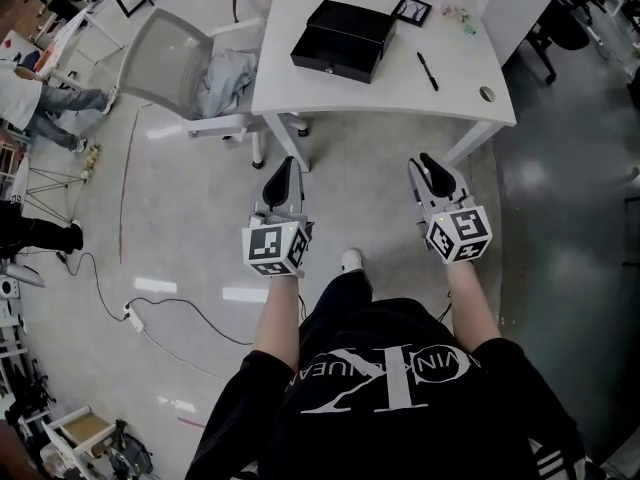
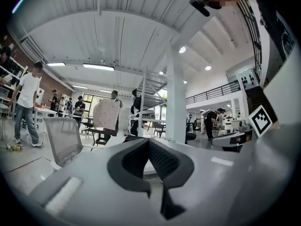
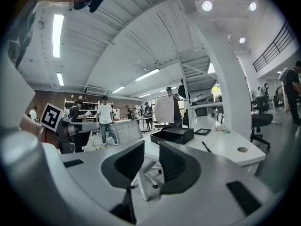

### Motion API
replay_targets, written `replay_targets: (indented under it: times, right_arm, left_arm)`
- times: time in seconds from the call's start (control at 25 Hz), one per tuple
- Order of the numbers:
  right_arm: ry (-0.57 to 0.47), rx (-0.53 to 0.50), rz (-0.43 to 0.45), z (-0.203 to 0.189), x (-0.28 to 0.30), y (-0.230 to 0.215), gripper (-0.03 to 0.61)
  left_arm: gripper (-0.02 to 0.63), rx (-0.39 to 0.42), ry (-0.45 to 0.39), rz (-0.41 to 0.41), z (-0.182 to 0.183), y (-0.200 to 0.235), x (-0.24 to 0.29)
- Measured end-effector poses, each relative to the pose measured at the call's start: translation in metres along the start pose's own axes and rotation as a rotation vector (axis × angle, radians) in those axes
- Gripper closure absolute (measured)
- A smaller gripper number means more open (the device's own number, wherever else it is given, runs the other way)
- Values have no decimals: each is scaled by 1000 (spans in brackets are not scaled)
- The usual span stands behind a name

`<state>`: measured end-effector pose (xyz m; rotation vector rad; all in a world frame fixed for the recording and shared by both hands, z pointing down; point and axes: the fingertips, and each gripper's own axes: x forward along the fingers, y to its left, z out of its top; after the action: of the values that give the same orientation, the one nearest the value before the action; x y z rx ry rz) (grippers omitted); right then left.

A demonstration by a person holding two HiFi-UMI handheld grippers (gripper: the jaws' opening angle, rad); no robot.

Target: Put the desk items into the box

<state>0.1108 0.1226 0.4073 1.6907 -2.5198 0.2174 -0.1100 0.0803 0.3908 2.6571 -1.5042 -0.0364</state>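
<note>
Head view: your left claw (image 1: 283, 165) and right claw (image 1: 428, 160) hang over the floor (image 1: 190, 218), just short of the white worktop (image 1: 290, 88). The open black box (image 1: 345, 38) sits up there, with a black pen (image 1: 428, 71) apart to its right. Left gripper view: jaws pressed together at the tips, nothing between. Right gripper view: jaws a narrow gap apart, empty.

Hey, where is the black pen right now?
In the head view, the pen lies on the white desk, right of the black box, between it and the round hole near the desk's right corner.
</note>
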Motion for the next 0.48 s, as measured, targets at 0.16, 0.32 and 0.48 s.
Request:
replay_targets:
  times: [0.16, 0.32, 0.48]
  right_arm:
    - [2, 5, -8, 2, 20, -10, 517]
    - [-1, 5, -15, 7, 42, -20, 517]
    - [1, 1, -15, 8, 60, -26, 517]
  left_arm:
    - [604, -1, 0, -8, 1, 12, 22]
    - [604, -1, -3, -13, 2, 24, 44]
    - [604, -3, -3, -21, 1, 34, 63]
